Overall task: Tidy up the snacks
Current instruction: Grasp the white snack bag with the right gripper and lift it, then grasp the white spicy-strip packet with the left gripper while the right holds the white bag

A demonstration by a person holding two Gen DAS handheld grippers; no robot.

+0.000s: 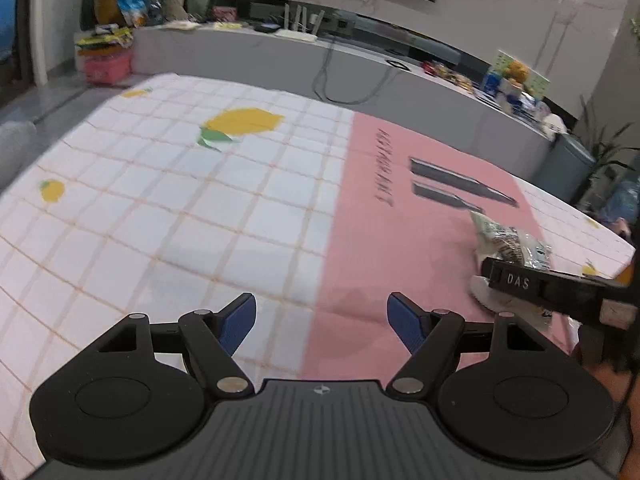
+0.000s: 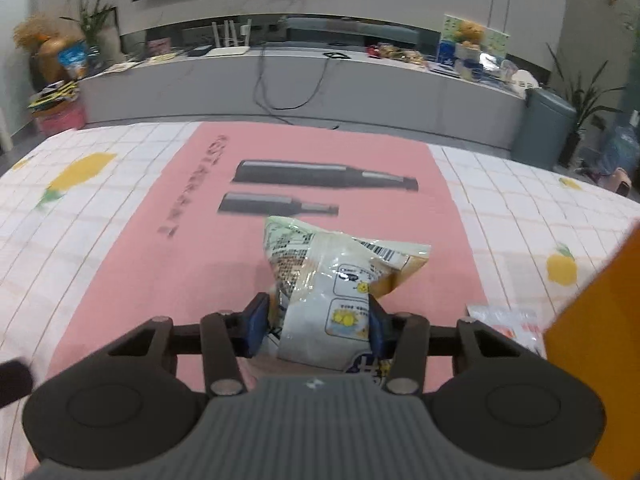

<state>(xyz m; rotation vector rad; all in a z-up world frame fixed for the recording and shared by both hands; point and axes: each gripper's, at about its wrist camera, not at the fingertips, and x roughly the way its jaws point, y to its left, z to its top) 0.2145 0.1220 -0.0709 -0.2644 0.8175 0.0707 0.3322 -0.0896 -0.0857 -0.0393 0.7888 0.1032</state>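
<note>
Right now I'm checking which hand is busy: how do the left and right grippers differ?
The left gripper stands wide open with nothing between its fingers; the right gripper is clamped on a snack bag. The left hovers over bare tablecloth; the right is over the pink mat. Both have blue pads.

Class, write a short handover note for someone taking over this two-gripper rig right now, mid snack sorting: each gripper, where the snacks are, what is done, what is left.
Right gripper: shut on the pale snack bag, pads pressing its lower end, over the pink mat.
Left gripper: open, empty, above the mat's left edge.
A second packet, white and red, lies at the mat's right edge beside an orange object, possibly the container.
Done: first bag gripped.
Left: place that bag, then fetch the white and red packet. The destination is not clearly shown.
</note>
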